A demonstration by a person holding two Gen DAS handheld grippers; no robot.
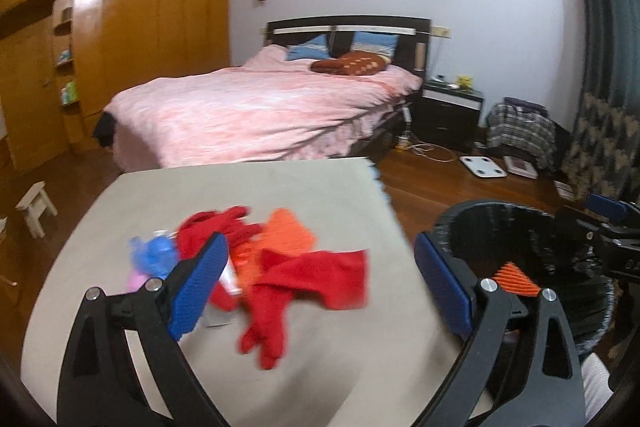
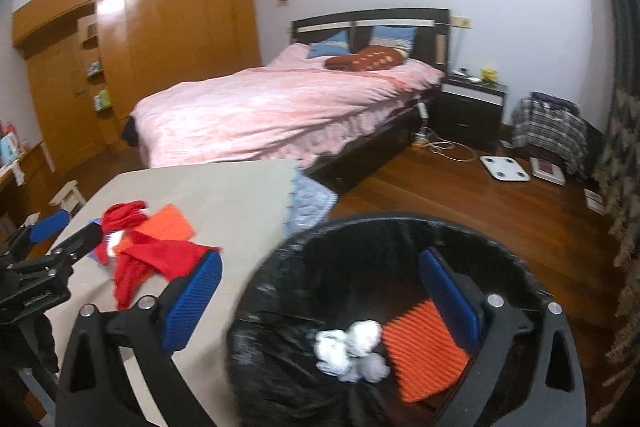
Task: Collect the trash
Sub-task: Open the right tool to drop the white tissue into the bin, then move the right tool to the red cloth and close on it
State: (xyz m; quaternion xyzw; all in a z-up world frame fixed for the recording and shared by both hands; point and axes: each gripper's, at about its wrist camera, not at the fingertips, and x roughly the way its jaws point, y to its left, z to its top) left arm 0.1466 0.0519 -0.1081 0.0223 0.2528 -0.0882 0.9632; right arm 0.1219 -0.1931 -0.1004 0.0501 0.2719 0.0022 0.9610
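Observation:
A pile of trash lies on the beige table [image 1: 240, 187]: red gloves [image 1: 304, 279], an orange sheet [image 1: 288, 231], a blue wrapper [image 1: 156, 251] and a white tube [image 1: 230, 277]. My left gripper [image 1: 320, 279] is open and empty just above the pile. A black bin [image 2: 400, 227] lined with a black bag stands right of the table; it holds crumpled white paper [image 2: 352, 351] and an orange ribbed piece [image 2: 424, 351]. My right gripper [image 2: 320, 299] is open and empty over the bin's mouth. The bin also shows in the left wrist view [image 1: 520, 227].
A bed with a pink cover [image 1: 260, 107] stands beyond the table. A wooden wardrobe [image 1: 140, 27] fills the left wall. A nightstand [image 1: 448, 111], a white scale [image 1: 482, 167] and cables lie on the wood floor at right. A small white stool [image 1: 34, 205] stands left.

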